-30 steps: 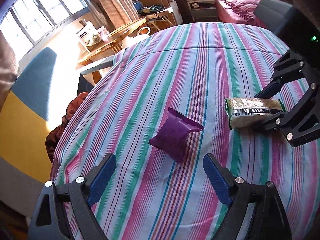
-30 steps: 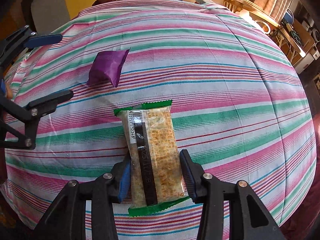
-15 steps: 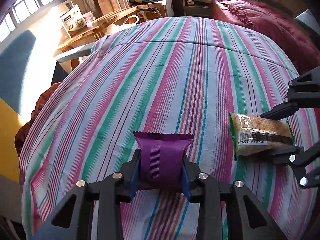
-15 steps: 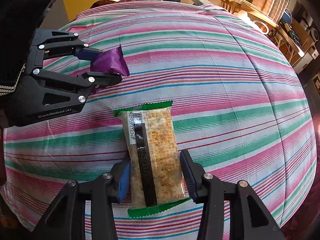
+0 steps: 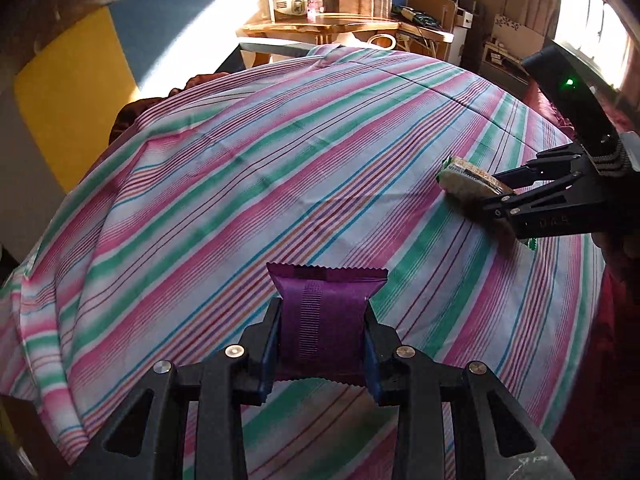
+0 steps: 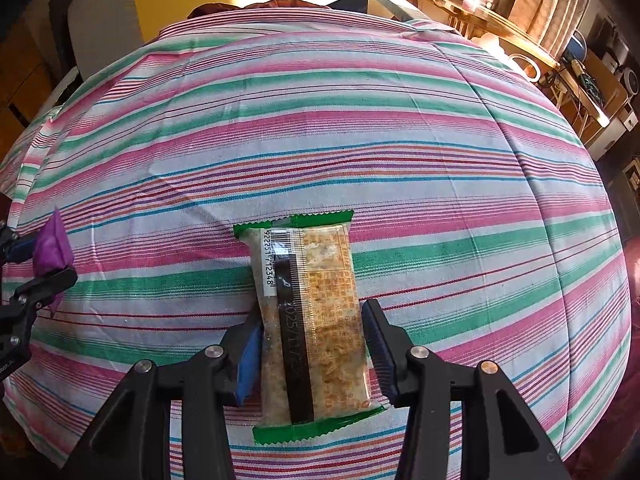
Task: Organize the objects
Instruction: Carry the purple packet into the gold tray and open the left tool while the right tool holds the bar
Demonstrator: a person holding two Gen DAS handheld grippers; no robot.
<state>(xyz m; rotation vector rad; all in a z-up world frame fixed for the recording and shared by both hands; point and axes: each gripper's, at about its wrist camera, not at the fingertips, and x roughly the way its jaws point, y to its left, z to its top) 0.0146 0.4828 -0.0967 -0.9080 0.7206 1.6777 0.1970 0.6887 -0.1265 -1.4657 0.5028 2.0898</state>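
Your left gripper [image 5: 323,334], spread wide 1 second ago, now clamps the purple packet [image 5: 324,312] at 6 o'clock, over the striped cloth [image 5: 248,184]. At 3 o'clock, your right gripper [image 6: 312,350] straddles the green-edged cracker pack [image 6: 308,312]; its jaws are opening, the right pad clear of the pack lying on the cloth.

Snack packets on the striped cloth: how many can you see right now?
2. The purple packet is clamped in the left gripper. The green-edged cracker packet lies on the striped cloth between the right gripper's opening jaws. Nothing else shows; the cloth's far edges are out of view.
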